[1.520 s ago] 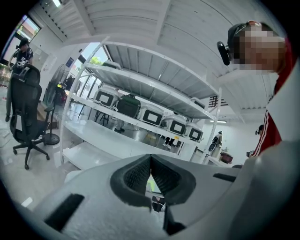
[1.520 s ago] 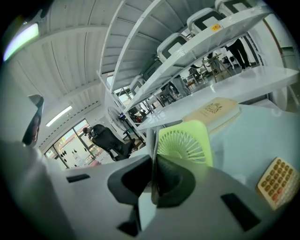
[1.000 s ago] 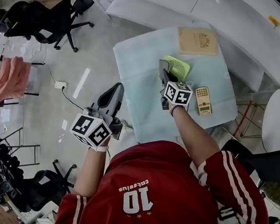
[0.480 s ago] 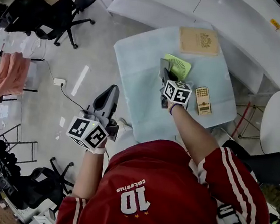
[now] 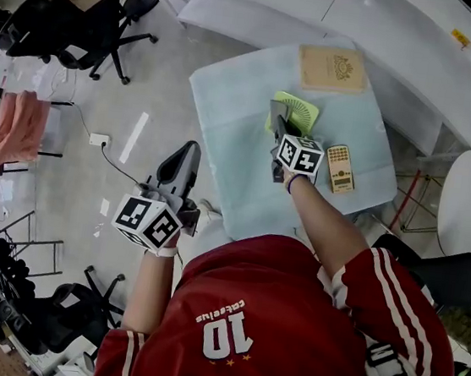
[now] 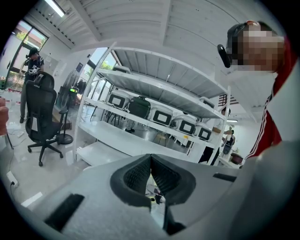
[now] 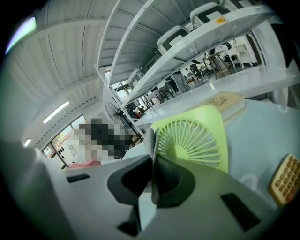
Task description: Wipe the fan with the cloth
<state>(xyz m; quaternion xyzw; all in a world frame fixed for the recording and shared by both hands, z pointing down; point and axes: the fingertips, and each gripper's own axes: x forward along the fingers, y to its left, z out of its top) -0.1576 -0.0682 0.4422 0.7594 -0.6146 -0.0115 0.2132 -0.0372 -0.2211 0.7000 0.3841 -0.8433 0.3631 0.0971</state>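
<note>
A light green square fan [image 5: 301,111] lies flat on the table's pale blue cover [image 5: 227,114]. My right gripper [image 5: 276,121] is shut on a thin grey cloth [image 5: 276,109], held against the fan's near left edge. In the right gripper view the cloth [image 7: 153,140] stands pinched between the jaws of the right gripper [image 7: 153,176], with the fan's grille [image 7: 194,140] just behind it. My left gripper [image 5: 187,153] hangs over the floor left of the table. In its own view the left gripper [image 6: 150,171] is shut with nothing in it.
A tan book [image 5: 333,69] lies beyond the fan, and a yellow keypad device [image 5: 341,169] to the right of my right hand. Office chairs [image 5: 112,14] stand at the far left. A round white table [image 5: 468,203] is on the right. White shelving [image 6: 154,93] shows in the left gripper view.
My left gripper has drifted slightly down and to the left. The right gripper stays at the fan's edge with the cloth still pinched.
</note>
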